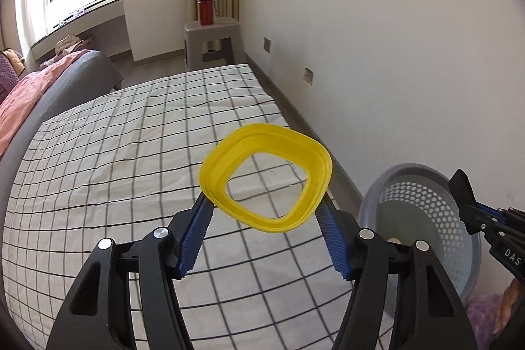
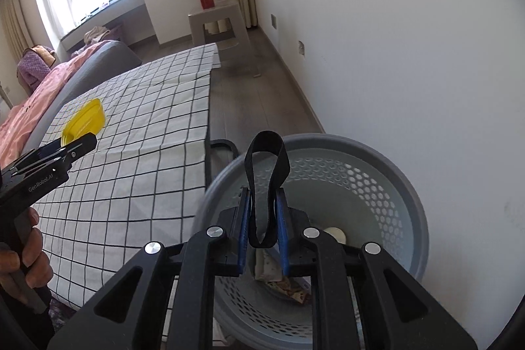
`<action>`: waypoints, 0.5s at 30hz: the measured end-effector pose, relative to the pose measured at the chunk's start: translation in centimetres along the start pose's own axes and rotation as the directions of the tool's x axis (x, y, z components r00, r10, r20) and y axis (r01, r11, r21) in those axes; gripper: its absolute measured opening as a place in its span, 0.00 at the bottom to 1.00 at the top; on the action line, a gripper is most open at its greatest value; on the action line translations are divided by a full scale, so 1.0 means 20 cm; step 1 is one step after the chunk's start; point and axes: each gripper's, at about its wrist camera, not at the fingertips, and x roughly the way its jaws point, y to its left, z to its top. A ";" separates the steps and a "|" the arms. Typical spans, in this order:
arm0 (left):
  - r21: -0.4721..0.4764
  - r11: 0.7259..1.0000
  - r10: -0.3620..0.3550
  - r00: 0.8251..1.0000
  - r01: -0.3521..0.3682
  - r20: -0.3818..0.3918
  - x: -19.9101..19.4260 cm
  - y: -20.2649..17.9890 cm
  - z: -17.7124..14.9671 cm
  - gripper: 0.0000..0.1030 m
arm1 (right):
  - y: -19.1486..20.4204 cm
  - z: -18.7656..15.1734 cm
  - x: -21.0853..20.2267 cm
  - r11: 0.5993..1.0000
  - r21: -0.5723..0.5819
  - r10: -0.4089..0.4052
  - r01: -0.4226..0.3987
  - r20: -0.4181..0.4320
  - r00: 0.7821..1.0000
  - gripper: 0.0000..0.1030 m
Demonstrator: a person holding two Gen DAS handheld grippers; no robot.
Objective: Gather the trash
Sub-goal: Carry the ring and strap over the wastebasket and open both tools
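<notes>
Black strap (image 2: 267,182) above grey basket (image 2: 387,159)

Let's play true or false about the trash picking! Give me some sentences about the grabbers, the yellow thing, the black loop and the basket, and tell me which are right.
1. The left gripper holds a yellow plastic ring. True.
2. The right gripper is wide open and holds nothing. False: it is shut on a black band.
3. The grey basket has nothing inside. False: a crumpled wrapper and a small pale round thing lie in it.
4. The black band hangs over the basket's opening. True.
5. The red bottle lies on the checked cloth. False: it stands upright on a grey stool.
</notes>
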 end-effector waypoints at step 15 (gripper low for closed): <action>0.131 0.982 -0.122 0.989 0.132 -0.085 0.06 -0.65 -0.08 0.60 | -0.37 -0.19 -0.02 0.994 0.106 0.005 -0.004 -0.010 1.000 0.18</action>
